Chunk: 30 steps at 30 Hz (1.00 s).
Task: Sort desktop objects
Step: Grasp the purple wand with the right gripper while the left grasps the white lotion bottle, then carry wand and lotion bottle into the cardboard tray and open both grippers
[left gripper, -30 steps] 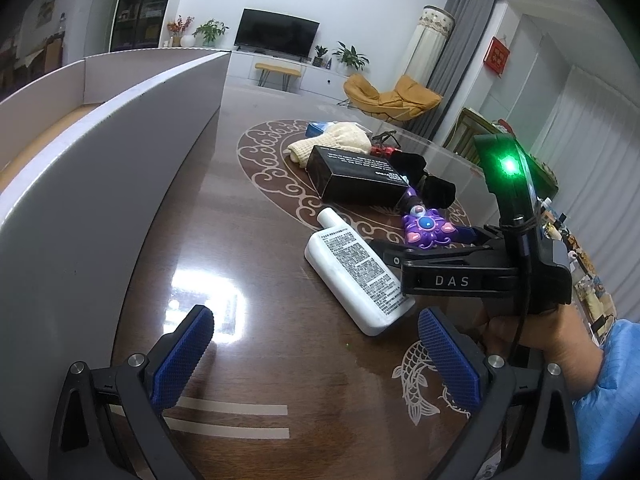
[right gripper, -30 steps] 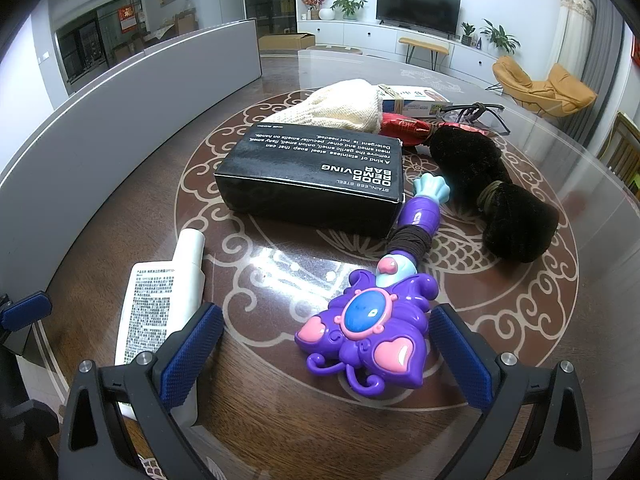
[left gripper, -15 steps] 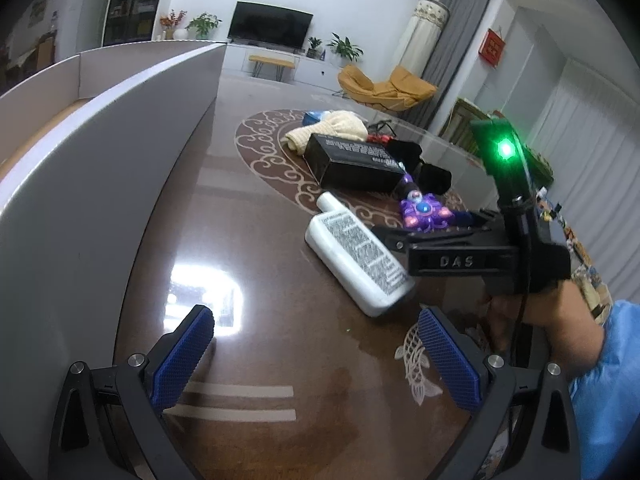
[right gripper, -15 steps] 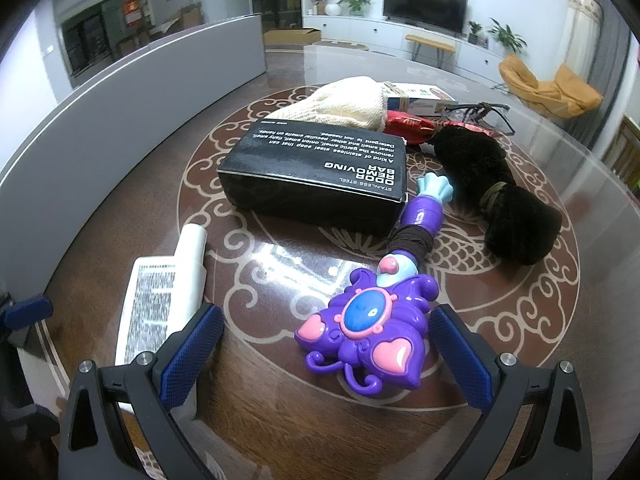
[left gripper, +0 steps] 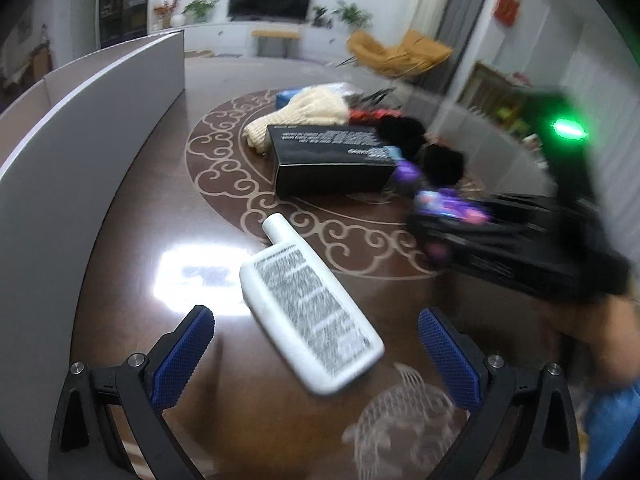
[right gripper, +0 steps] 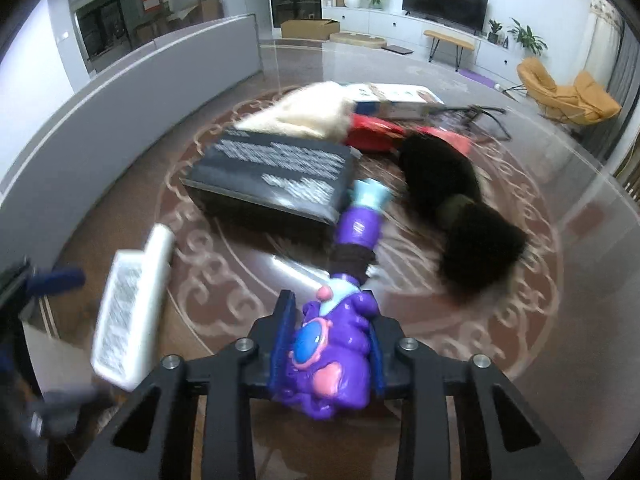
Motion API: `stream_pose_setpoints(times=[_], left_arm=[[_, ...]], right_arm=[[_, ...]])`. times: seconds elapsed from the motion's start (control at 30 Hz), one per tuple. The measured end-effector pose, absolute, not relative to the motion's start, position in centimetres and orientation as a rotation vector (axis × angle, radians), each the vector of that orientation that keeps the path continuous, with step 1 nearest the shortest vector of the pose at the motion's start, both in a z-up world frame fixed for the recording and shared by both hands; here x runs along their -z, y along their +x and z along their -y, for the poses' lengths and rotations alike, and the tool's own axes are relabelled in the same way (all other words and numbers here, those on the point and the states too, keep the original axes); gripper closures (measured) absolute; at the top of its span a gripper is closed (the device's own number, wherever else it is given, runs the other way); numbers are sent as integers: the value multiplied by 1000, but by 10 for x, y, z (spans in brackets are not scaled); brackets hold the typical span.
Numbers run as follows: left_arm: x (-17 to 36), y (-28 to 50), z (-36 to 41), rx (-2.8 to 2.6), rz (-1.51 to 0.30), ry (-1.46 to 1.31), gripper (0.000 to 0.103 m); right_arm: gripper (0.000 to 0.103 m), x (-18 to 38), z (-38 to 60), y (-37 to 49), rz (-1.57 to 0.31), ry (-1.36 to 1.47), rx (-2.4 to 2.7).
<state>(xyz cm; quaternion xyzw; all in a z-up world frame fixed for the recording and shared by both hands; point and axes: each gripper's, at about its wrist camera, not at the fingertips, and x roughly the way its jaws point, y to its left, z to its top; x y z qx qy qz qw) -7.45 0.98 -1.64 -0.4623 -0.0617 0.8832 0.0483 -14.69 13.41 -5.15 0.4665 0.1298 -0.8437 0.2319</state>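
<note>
Right gripper (right gripper: 326, 344) is closing its fingers on the purple toy wand (right gripper: 332, 360) mid-worktop: light, rigid, slick plastic, best clamped across its broad head. Left gripper (left gripper: 316, 350) gapes, empty, over the white bottle (left gripper: 308, 312).

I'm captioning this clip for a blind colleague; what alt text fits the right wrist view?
The right gripper is closing its blue pads on a purple toy wand above a patterned brown table. Beyond lie a black box, a white bottle and a cream knit cloth.
</note>
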Motion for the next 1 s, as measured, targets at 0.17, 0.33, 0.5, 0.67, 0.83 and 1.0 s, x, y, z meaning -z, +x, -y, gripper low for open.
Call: stream_pose_setpoints(times=[0.17,0.33,0.5,0.67,0.83,1.0], left_arm=[[31,-92,-24,-2835,71,-1607,0],[30,-92,-16,-2785,38,-1573,6],[21,-67,6,-2727,125,-1319,52],[8,-36,15,-2740,217,-1165,52],[-52,-14,21,-2793,302,-971,52],[-103,-1,78,-2851,423,-876,52]], right_arm=[[53,48,-167,-140,-229,1345,2282],[50,50,-153,-161,-295,1360,2237],[77,45,-140,-148,-432,1326,2249],[77,25,-159,-125,-300,1226,2310],[77,-9,-149,-115,-253,1130,2334],[77,-59,-95,-115,-215,1005,2281]])
